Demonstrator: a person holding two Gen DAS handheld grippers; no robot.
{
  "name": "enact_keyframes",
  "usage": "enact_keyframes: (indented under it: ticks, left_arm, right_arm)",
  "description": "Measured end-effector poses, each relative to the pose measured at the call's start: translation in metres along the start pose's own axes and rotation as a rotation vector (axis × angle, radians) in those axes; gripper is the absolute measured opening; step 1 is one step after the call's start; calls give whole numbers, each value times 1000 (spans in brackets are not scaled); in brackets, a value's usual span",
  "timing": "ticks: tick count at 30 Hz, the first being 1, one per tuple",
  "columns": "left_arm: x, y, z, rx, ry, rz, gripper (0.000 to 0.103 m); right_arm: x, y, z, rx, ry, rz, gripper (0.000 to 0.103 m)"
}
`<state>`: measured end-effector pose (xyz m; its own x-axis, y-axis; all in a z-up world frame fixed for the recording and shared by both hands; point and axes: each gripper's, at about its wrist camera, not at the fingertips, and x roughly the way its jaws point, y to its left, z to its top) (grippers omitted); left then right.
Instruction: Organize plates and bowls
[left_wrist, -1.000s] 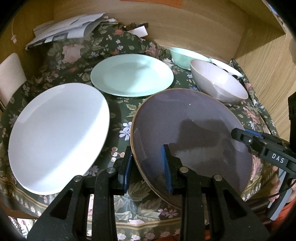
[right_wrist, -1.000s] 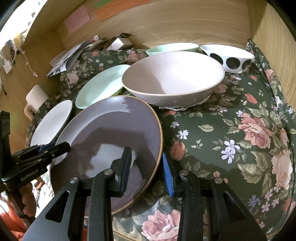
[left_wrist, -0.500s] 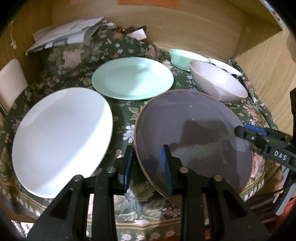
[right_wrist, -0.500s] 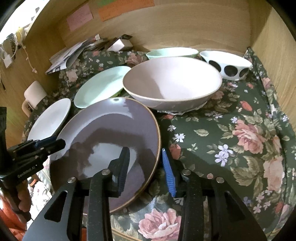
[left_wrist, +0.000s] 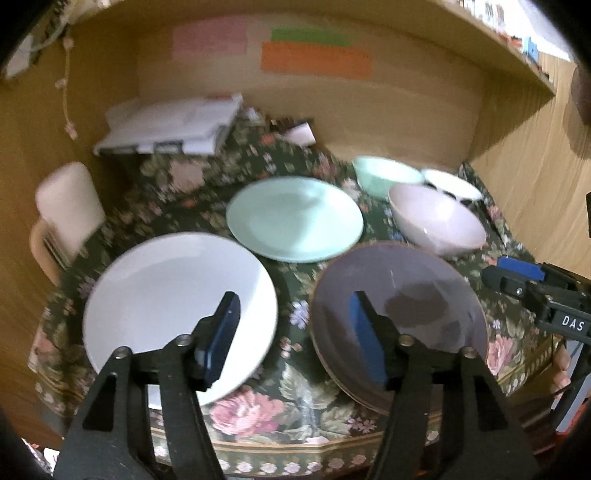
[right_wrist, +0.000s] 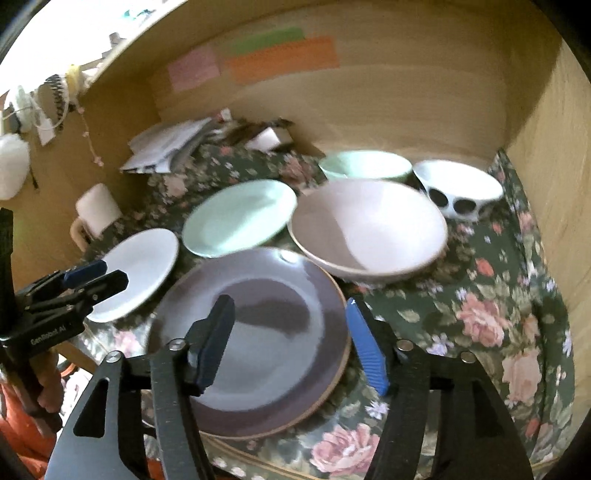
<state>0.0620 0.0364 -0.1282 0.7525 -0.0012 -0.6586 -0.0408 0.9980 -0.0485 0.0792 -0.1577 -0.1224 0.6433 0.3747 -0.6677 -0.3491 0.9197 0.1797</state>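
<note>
Purple plate: the purple plate (right_wrist: 258, 332) lies flat on the floral cloth (right_wrist: 480, 314) at the front edge of the desk, between the white plate (left_wrist: 177, 306) and the bare cloth on the right; I judge it set there so the plates sit in a group apart from the bowls.
Left hand-held gripper: my left hand-held gripper (left_wrist: 291, 336) has just been opening and stands about half spread, holding nothing, one finger seen over the white plate and the other over the purple plate's left rim, clear of both.
Right hand-held gripper: my right hand-held gripper (right_wrist: 291, 339) has just been opening too; its jaws straddle the purple plate's right rim without pressing on it, so the plate rests on its own.
Other plates: the mint plate (left_wrist: 295, 218) lies behind the other two, apart from them.
Bowls: the pale pink bowl (right_wrist: 369, 229) stands just behind the purple plate, with the mint bowl (right_wrist: 365, 164) and the spotted bowl (right_wrist: 458, 188) against the back right corner, so bowls keep to the right.
Progress: as I read it, nothing is stacked yet and the sorting is still to finish.
</note>
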Motion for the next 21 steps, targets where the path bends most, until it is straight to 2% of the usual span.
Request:
enact_keyframes:
  ticks: [3, 9, 11, 14, 21]
  left_arm:
    - [-10, 8, 4, -11, -33, 10, 71]
    - [-26, 31, 8, -49, -74, 47, 75]
    - [-30, 39, 8, -64, -81, 58, 81]
    - [-33, 52, 6, -77, -92, 87, 82]
    - [-34, 82, -1, -110, -83, 144, 85]
  right_arm:
    - [-2, 12, 6, -19, -24, 19, 69]
    - [3, 40, 16, -61, -42, 75, 71]
    - [5, 47, 18, -72, -44, 92, 74]
    - [9, 61, 21, -88, -53, 113, 80]
    - [28, 89, 28, -123, -35, 156, 82]
